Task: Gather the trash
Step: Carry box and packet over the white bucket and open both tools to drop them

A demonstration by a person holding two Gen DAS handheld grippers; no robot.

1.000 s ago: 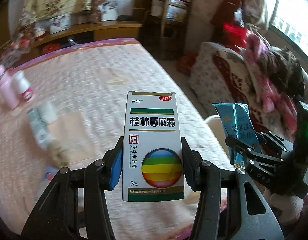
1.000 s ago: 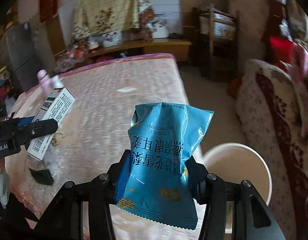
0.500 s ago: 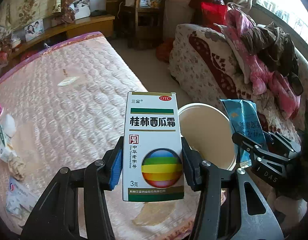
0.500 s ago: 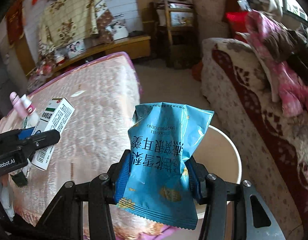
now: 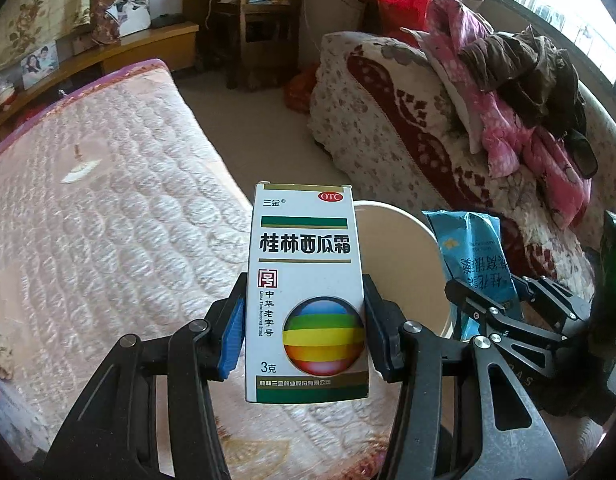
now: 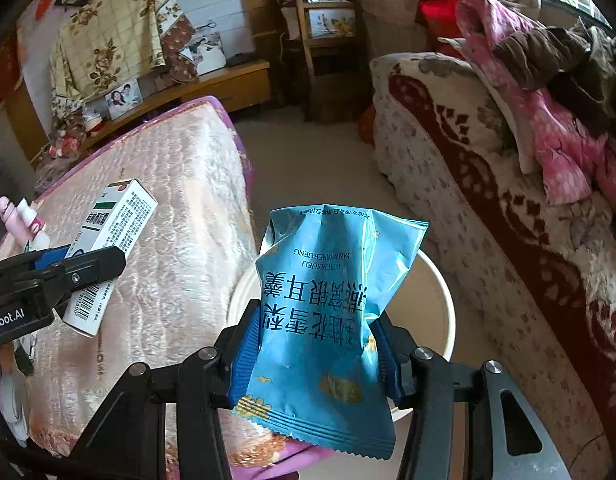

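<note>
Pink quilted bed (image 5: 108, 216); cream bucket (image 5: 404, 264) on floor; left gripper (image 5: 304, 332) fingers clamp medicine box (image 5: 306, 292), right gripper (image 6: 314, 354) fingers blue packet (image 6: 324, 320).

I have swung both hands away from the middle of the bed (image 5: 108, 220) toward its edge. The cream bucket (image 5: 404, 264), only a sliver a second ago, now sits just behind my medicine box (image 5: 306, 292) and under my blue snack packet (image 6: 328, 320). The pink bottles (image 6: 18, 220) have slipped out of my left view.
</note>
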